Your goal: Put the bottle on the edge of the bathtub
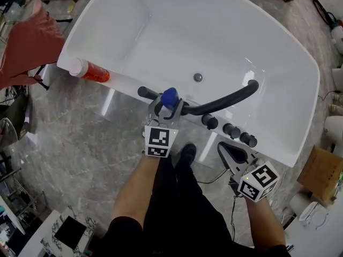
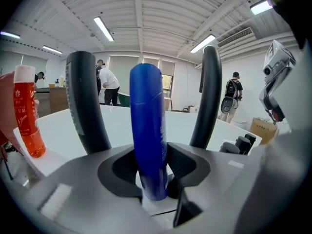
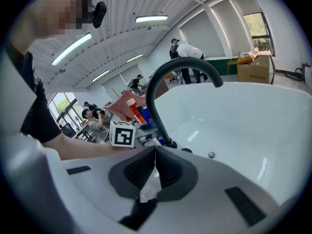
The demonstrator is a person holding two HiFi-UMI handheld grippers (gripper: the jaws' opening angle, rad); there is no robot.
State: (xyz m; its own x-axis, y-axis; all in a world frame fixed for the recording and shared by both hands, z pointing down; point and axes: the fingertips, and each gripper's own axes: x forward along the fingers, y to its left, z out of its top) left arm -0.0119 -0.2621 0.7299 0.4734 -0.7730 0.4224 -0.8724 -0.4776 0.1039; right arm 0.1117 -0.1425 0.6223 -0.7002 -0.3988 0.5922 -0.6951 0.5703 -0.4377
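A blue bottle (image 1: pixel 169 98) stands upright between the jaws of my left gripper (image 1: pixel 166 111), which is shut on it just above the near rim of the white bathtub (image 1: pixel 128 84). In the left gripper view the blue bottle (image 2: pixel 147 130) fills the centre, held low down by the left gripper (image 2: pixel 152 167). My right gripper (image 1: pixel 231 157) is at the tub's near right corner; in the right gripper view the right gripper (image 3: pixel 155 162) is shut with nothing in it. From there the blue bottle (image 3: pixel 146 117) shows small behind the faucet.
An orange bottle with a white cap (image 1: pixel 90 71) lies on the tub's left rim. A black arched faucet (image 1: pixel 228 99) and black knobs (image 1: pixel 232 130) sit on the near rim. Red cloth (image 1: pixel 29 42) hangs at left; a cardboard box (image 1: pixel 321 173) stands at right.
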